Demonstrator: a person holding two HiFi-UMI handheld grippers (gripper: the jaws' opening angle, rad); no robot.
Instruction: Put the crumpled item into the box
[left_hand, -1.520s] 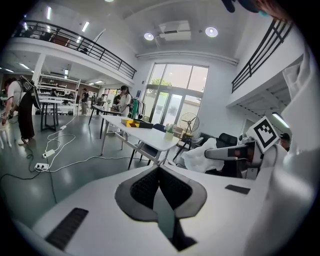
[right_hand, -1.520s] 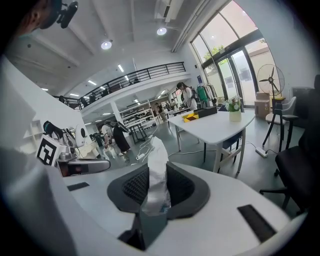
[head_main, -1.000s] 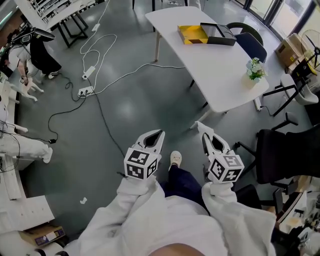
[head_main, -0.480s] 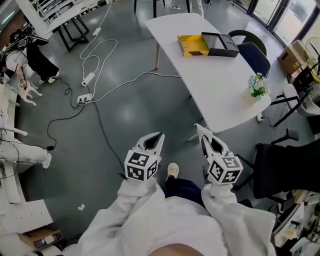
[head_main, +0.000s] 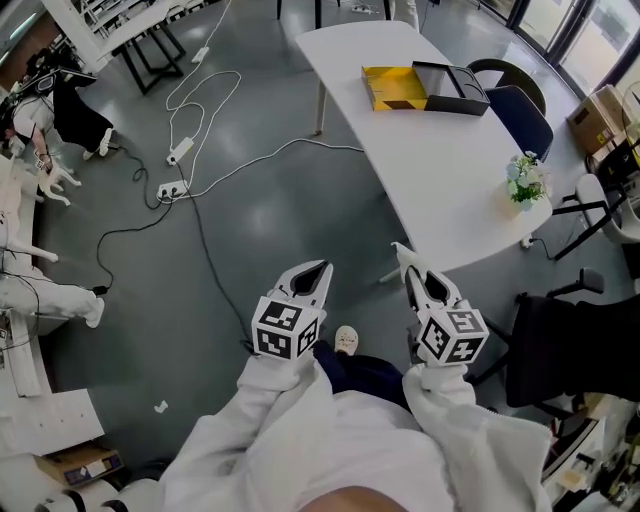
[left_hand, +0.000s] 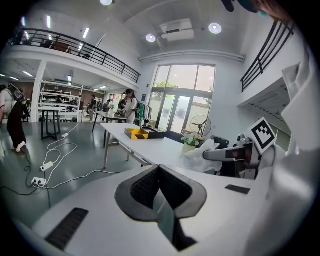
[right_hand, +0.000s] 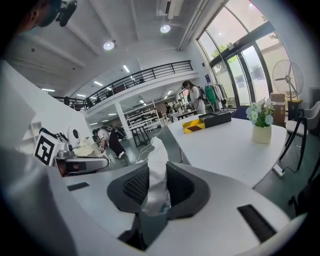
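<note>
The person's white sleeves (head_main: 300, 440) are filling the near foreground, and both grippers are being held close in front of the body over the grey floor (head_main: 270, 220). The left gripper (head_main: 318, 268) is staying out of the work: its jaws are meeting pad to pad with nothing between them. The right gripper (head_main: 402, 252) is clamping the crumpled item (right_hand: 156, 175), a white wad standing upright between the pads and projecting past the jaw tips. A shoe (head_main: 347, 341) is showing just below the two grippers. Beyond them, the near corner of the white desk (head_main: 430, 180) is coming into reach, with a small flower pot (head_main: 526, 182) standing by its right edge. The box (head_main: 445, 92), black with a yellow part beside it, is sitting at the far end of the desk, well apart from the grippers. Cables (head_main: 200, 130) are lying on the floor to the left. Judged step: the item is grasped and is being carried toward the box. The next move calls for walking along the desk, bringing the right gripper over the box opening, and only then releasing.
</note>
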